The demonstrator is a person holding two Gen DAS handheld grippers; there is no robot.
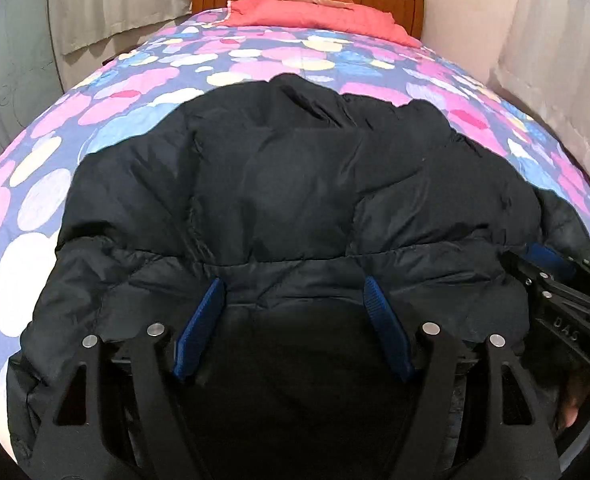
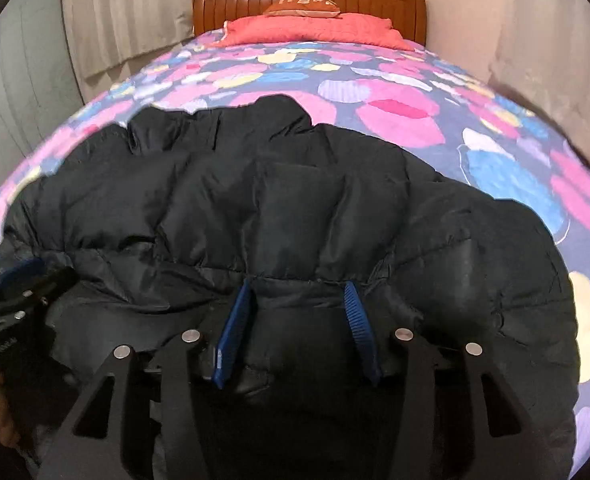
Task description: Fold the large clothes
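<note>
A black, puffy, quilted down jacket [image 1: 295, 184] lies spread across the near end of a bed covered by a quilt printed with pink, blue and white blotches [image 1: 35, 184]. We judge the jacket light, soft and springy, with a slick shell that could slide out of a shallow pinch, so a deep bite on the stitched hem seam would hold best.

On the left, our left tongs [image 1: 293, 292] stand wide apart, a thick fold of hem between the blue pads; whether they press it we cannot tell. On the right, our right tongs [image 2: 301, 296] straddle a fold of the same edge, pads against its sides, though we cannot be sure the grip is firm.

Sleeves and collar are hard to pick out in the dark folds. The nearest hem is cut off below both views.
</note>
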